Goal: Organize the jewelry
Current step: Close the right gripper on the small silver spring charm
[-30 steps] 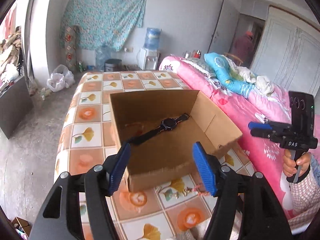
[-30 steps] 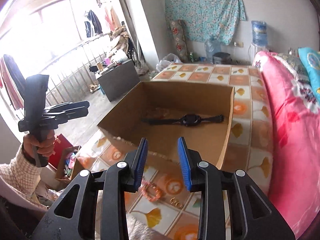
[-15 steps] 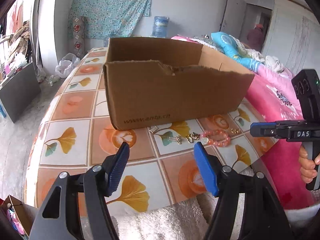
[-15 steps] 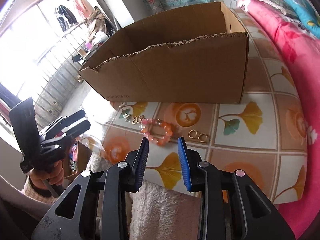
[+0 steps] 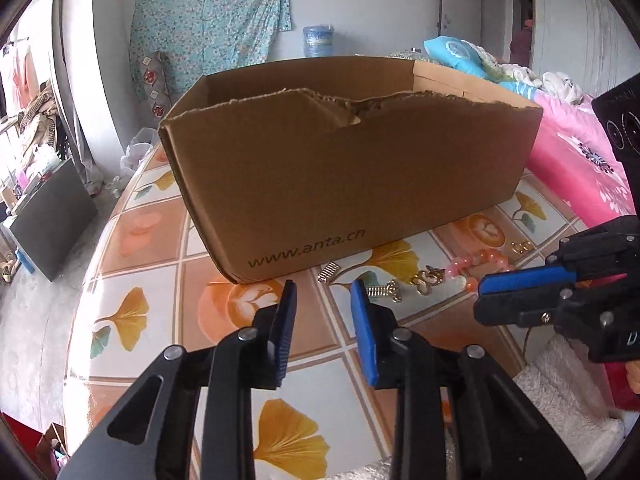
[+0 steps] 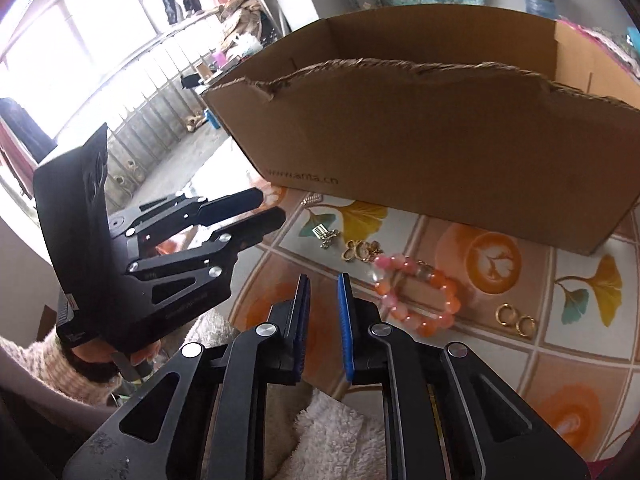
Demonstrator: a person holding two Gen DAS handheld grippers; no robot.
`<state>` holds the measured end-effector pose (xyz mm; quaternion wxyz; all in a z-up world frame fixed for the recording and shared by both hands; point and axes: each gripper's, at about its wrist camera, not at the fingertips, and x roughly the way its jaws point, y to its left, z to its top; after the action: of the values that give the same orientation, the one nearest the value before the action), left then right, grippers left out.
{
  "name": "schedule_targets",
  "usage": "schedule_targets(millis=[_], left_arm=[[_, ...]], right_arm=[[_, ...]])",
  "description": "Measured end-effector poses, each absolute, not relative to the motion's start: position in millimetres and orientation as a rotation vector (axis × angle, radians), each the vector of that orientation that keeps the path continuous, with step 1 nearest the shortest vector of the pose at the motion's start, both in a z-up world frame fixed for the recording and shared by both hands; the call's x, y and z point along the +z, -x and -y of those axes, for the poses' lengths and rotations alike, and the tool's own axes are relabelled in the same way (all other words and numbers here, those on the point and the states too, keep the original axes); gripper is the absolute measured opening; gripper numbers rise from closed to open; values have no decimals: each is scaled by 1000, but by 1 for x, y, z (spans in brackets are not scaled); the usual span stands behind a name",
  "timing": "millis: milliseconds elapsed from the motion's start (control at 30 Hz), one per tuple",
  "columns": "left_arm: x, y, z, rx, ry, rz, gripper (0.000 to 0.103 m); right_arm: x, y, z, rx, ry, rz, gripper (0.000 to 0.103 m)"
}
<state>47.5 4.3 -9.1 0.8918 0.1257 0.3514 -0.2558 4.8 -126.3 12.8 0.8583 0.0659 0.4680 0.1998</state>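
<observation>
Since a second ago both grippers have dropped from above the cardboard box [image 5: 352, 184] to table level, so its inside is hidden. The left gripper [image 5: 322, 300] and right gripper [image 6: 323, 292] are both closing on nothing, narrowing (I judge) for small pieces. The jewelry lies on the tablecloth [image 6: 500, 364]: pink bead bracelet [image 6: 416, 292] at two o'clock from the right gripper, gold charms [image 5: 428, 278] beside it, two rings [image 6: 516, 320] further right.

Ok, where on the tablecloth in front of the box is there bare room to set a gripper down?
Bare cloth lies left of the small gold clips, in front of the cardboard box. Right of them it is crowded: charms, bead bracelet, two gold rings in a row.
</observation>
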Motion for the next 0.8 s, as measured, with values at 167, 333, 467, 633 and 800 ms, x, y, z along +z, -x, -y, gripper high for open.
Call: schedule_targets(millis=[167, 333, 467, 633, 800], left_arm=[[-12, -54, -6, -535, -265, -742, 21], [-12, -60, -10, -529, -249, -745, 21], [-10, -63, -17, -524, -227, -749, 20], [-10, -65, -23, -520, -218, -753, 19], [-11, -64, -27, -525, -206, -752, 19]], right_arm=[[7, -10, 127, 419, -113, -999, 11], [16, -17, 125, 444, -112, -962, 12], [18, -24, 112, 462, -21, -926, 15], [12, -42, 96, 474, 64, -921, 15], [7, -53, 87, 484, 131, -945, 14]])
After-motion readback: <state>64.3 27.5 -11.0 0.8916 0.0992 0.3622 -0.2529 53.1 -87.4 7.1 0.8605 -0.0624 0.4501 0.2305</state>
